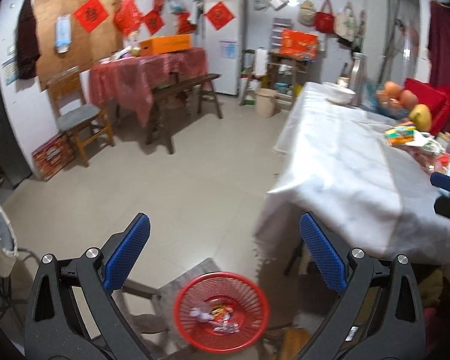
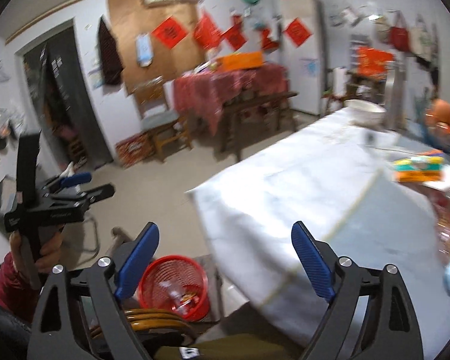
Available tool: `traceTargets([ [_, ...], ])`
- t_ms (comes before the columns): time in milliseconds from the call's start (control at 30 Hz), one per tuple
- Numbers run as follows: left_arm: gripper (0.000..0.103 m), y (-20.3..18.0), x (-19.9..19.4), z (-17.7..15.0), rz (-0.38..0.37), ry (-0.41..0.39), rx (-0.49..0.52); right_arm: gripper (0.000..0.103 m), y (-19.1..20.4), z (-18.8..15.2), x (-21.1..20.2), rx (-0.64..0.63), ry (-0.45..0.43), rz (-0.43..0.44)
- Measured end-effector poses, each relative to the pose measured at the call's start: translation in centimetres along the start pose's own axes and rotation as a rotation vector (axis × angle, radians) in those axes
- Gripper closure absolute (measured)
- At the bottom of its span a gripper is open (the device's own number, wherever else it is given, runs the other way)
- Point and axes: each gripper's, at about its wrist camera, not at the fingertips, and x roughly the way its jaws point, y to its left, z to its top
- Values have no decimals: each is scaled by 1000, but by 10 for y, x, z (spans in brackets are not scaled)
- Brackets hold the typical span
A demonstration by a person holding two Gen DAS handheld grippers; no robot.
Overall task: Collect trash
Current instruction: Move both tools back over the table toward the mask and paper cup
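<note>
A red mesh wastebasket [image 1: 221, 312] stands on the floor beside the white-clothed table [image 1: 345, 174], with several wrappers [image 1: 216, 318] in its bottom. My left gripper [image 1: 225, 249] is open and empty, held above the basket. The basket also shows in the right wrist view [image 2: 174, 291]. My right gripper [image 2: 225, 264] is open and empty over the table's near corner [image 2: 285, 198]. A pile of colourful wrappers and packets [image 1: 414, 141] lies at the table's right side, also in the right wrist view [image 2: 420, 171]. The left gripper shows from outside in the right wrist view [image 2: 75, 186].
A white bowl [image 1: 340, 93], a metal bottle [image 1: 358, 75] and a fruit basket [image 1: 402, 99] stand at the table's far end. A red-clothed table [image 1: 147, 72], bench [image 1: 180, 90], wooden chair [image 1: 78, 114], fridge [image 1: 225, 36] and bucket [image 1: 264, 102] stand across the floor. A round stool [image 2: 153, 321] is by the basket.
</note>
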Motion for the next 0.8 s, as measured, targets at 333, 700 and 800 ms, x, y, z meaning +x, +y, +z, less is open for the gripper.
traceTargets([
  [333,7,-90,12,15,-145,6,100,13,-94,-30,-60,163,-93,-151],
  [700,7,-197,31,29,-318,43,169,13,-199,-76,-126,392,-190,-316],
  [800,7,-226,38,31,-346,54,201,13,-218,-88,-137,436,-210,-350],
])
